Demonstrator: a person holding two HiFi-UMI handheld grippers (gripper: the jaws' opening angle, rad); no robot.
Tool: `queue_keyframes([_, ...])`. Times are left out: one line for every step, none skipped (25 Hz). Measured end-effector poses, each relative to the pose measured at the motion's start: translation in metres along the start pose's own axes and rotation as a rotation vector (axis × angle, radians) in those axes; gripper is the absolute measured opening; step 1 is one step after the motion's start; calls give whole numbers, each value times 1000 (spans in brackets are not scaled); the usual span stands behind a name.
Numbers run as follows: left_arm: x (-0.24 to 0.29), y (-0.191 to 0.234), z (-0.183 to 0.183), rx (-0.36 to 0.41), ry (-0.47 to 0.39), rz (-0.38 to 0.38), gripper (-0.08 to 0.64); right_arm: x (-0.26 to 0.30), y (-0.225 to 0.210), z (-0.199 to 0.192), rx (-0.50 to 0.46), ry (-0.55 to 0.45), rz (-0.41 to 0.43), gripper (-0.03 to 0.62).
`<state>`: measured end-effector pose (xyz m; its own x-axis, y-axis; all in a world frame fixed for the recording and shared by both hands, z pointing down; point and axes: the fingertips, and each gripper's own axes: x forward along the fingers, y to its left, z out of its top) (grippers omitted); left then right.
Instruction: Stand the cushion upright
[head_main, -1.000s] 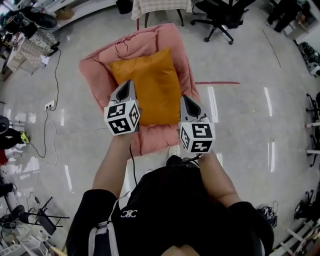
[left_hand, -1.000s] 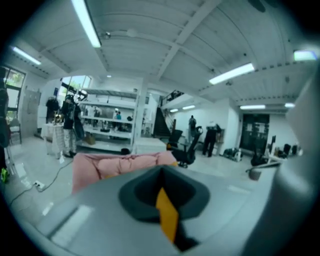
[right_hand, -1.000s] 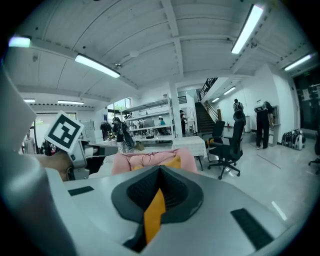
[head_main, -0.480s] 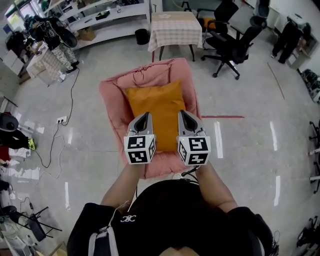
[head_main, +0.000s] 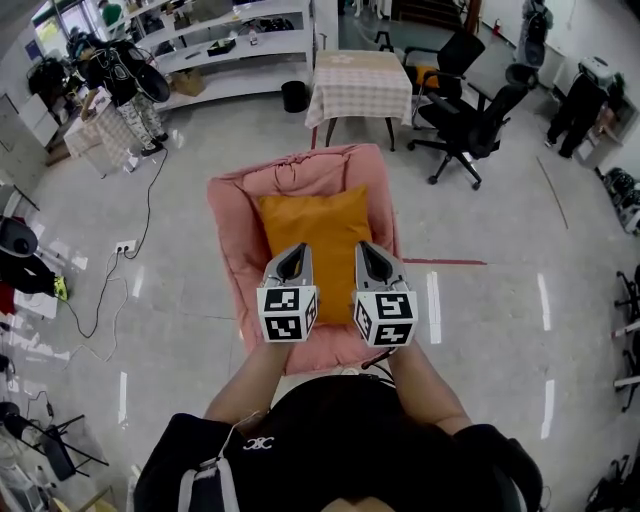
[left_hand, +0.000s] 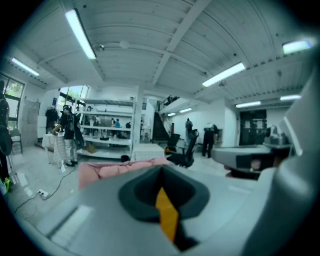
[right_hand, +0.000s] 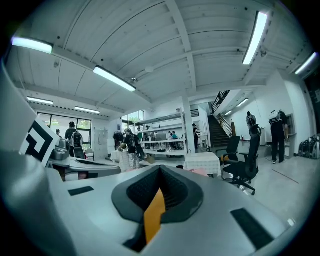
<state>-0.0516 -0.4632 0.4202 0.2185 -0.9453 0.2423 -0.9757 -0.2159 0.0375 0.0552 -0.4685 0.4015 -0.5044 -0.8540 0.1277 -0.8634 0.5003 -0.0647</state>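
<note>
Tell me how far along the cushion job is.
Done: left gripper and right gripper are both shut on the orange cushion's near edge. In hand: the cushion, held over the pink chair. Left: it looks tilted, not upright yet; stand it and release.

cushion, orange – one item

one cushion (head_main: 315, 222), plain orange fabric, roughly rectangular, plump, with soft corners and no visible pattern. it sits in the hollow of a pink padded seat (head_main: 232, 235), its far edge against the seat's gathered back and pink padding showing on both sides. seen from above, its broad face is turned up towards the head camera; how steeply it leans cannot be told. its near edge is pinched at two points, in the closed jaws of the left gripper (head_main: 293, 262) and the right gripper (head_main: 374, 261). in each gripper view only a thin orange sliver (left_hand: 167, 217) (right_hand: 154, 215) shows between the jaws.
</note>
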Motion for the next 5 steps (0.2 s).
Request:
queue_keyframes([-1,0,0,-3,0,-1,-2,-1,2,1,3,-12,8,-3])
queue_keyframes([-1,0,0,-5,0,-2,-2,-3,4,3,6,-23,15,-3])
queue_keyframes([-2,0,-1,-6,0,-2,-2,-4,6,3,8,-31,22,-3])
queue_keyframes([-2,0,-1,-7,1,-1,-2,-5,8,4,8,-36,29,-3])
queue_keyframes([-3,0,-2,-8,1,-1,-2,-6,9,4,8,-41,35,-3])
